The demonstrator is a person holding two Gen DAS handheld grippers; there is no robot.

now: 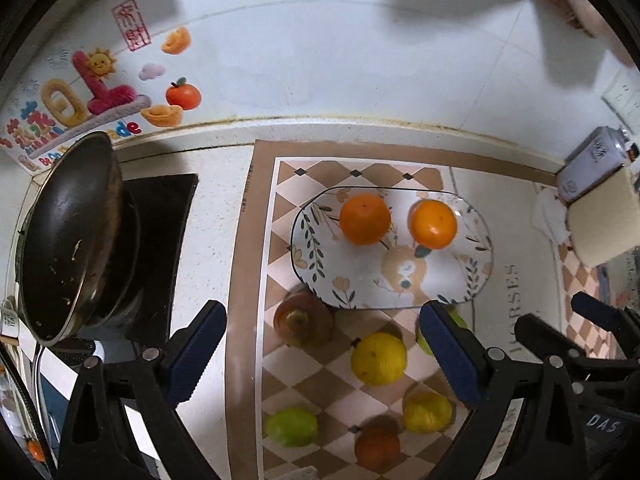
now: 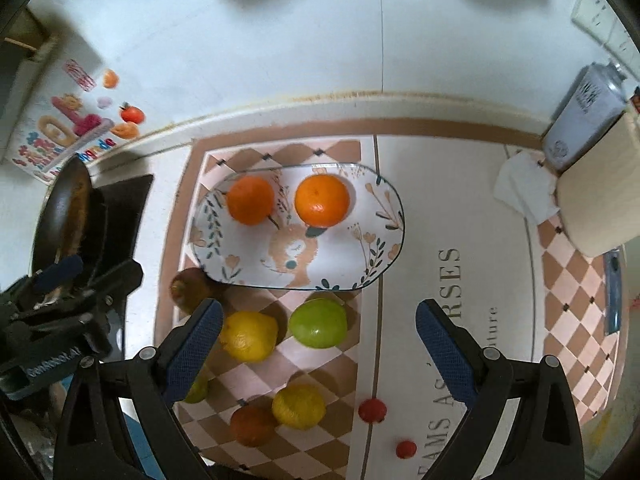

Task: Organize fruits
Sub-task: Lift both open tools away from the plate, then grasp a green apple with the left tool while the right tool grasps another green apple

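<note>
An oval floral plate (image 1: 308,256) (image 2: 384,248) on a checkered mat holds two oranges (image 1: 365,219) (image 2: 322,200). In front of the plate, loose on the mat, lie a dark red apple (image 1: 303,320) (image 2: 191,289), two yellow lemons (image 1: 378,358) (image 2: 248,336), a green apple (image 2: 318,323), another green fruit (image 1: 291,426) and a reddish fruit (image 1: 377,448) (image 2: 253,424). My left gripper (image 1: 322,316) hangs open above the loose fruit, holding nothing. Over the green apple, my right gripper (image 2: 319,309) is open and empty too.
A dark frying pan (image 1: 68,240) sits on a black stove at the left. At the right stand a grey bottle (image 2: 580,112), a beige block (image 2: 596,208) and a crumpled tissue (image 2: 520,188). Two small red round things (image 2: 372,410) lie on the mat's near right.
</note>
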